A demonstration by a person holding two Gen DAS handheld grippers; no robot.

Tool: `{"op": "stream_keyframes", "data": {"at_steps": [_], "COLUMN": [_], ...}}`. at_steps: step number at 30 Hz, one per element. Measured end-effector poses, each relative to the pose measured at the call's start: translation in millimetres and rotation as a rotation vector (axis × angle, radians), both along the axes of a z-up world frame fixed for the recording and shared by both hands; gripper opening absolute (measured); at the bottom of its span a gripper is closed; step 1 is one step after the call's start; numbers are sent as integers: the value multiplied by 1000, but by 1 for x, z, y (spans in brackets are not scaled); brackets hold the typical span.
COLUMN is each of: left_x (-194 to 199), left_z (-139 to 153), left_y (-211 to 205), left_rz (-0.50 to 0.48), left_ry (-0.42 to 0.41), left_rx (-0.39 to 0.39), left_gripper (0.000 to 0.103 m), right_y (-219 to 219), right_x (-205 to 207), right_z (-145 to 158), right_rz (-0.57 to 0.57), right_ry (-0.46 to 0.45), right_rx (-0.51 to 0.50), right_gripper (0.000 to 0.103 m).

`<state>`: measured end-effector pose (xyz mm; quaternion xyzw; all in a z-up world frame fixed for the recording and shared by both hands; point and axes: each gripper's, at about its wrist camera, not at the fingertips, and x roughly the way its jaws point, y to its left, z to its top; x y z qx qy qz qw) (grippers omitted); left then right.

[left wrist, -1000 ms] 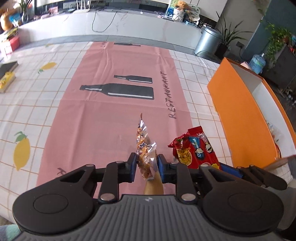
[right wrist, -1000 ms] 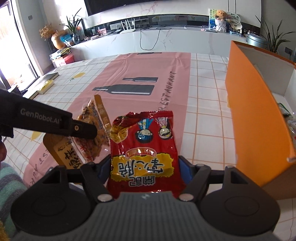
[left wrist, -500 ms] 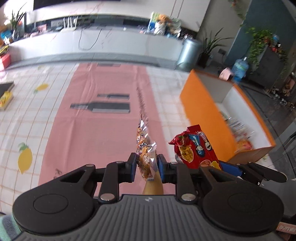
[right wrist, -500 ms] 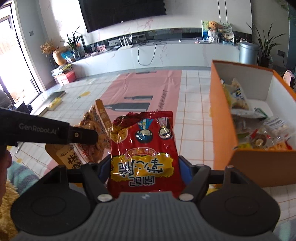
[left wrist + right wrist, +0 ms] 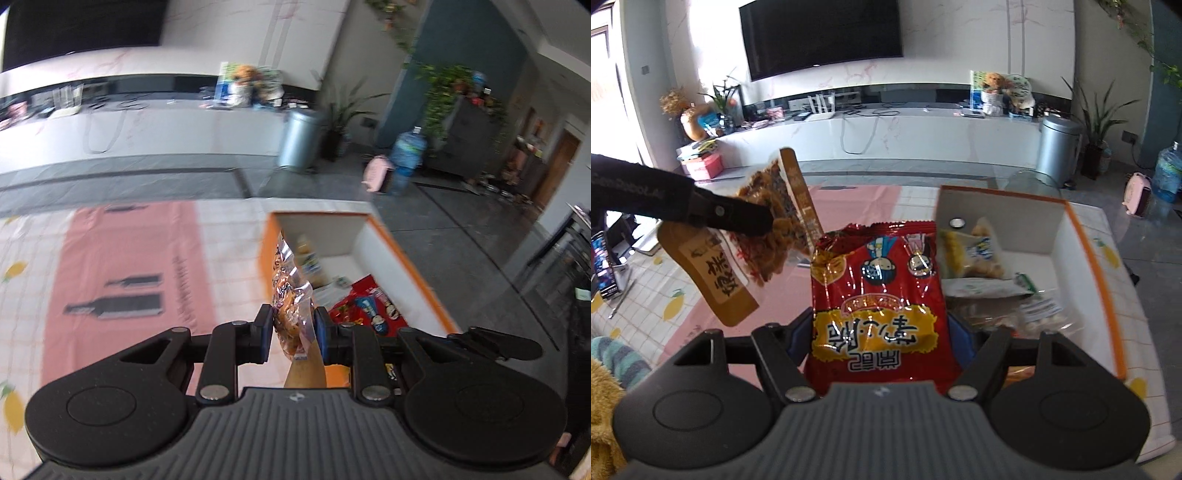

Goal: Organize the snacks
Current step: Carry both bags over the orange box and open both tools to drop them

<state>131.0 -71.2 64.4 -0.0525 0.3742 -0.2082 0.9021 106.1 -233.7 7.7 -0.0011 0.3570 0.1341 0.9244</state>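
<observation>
My left gripper (image 5: 293,328) is shut on a clear-and-gold packet of brown snack (image 5: 290,295), held edge-on in the air by the orange box's near left wall. It also shows in the right wrist view (image 5: 764,236). My right gripper (image 5: 882,332) is shut on a red snack bag (image 5: 879,295) with cartoon faces, held above the box's left edge; the bag also shows in the left wrist view (image 5: 369,304). The orange box (image 5: 1108,295) with white inside holds several snack packets (image 5: 979,254).
The table has a pink runner with bottle prints (image 5: 122,295) and a white lemon-print cloth (image 5: 676,306). A grey bin (image 5: 1058,147) and a water bottle (image 5: 1167,177) stand on the floor beyond. Books lie at the far left of the table (image 5: 605,273).
Both grippers have risen and swung right toward the orange box, each still holding its packet. The inside of the box has come into view below them.
</observation>
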Motion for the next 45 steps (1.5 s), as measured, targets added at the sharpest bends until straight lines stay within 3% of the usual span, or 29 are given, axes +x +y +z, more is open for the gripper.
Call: {"op": "stream_keyframes", "data": {"at_steps": [8,12,19,26,35,45], "left_x": [68,102,149,186,211,214], "left_z": [-15,-30,-63,-92,-119,-129], "left_y": [-68,-95,-124,-129,-135,-140], "left_rz": [-112,-151,-176,-172,-178,-192], "left_ry": [80,111,162,207,263,296], "left_rx": [-41,-11,72,103,113,126], "left_gripper": [26,26,26,26,26,27], "right_y": [-62,-85,-100,-94,-81,-72], "right_x": [54,88,155,202,231,230], "right_z": [-1,-9,-38,-67,-92,-96], "right_rz": [-84,-98,-52,46,128,138], "right_ry": [94,154,238,258,277,293], "right_rx": [-64,-85,-195,-318,-453,-488], "right_gripper": [70,70,70,70,70,72]}}
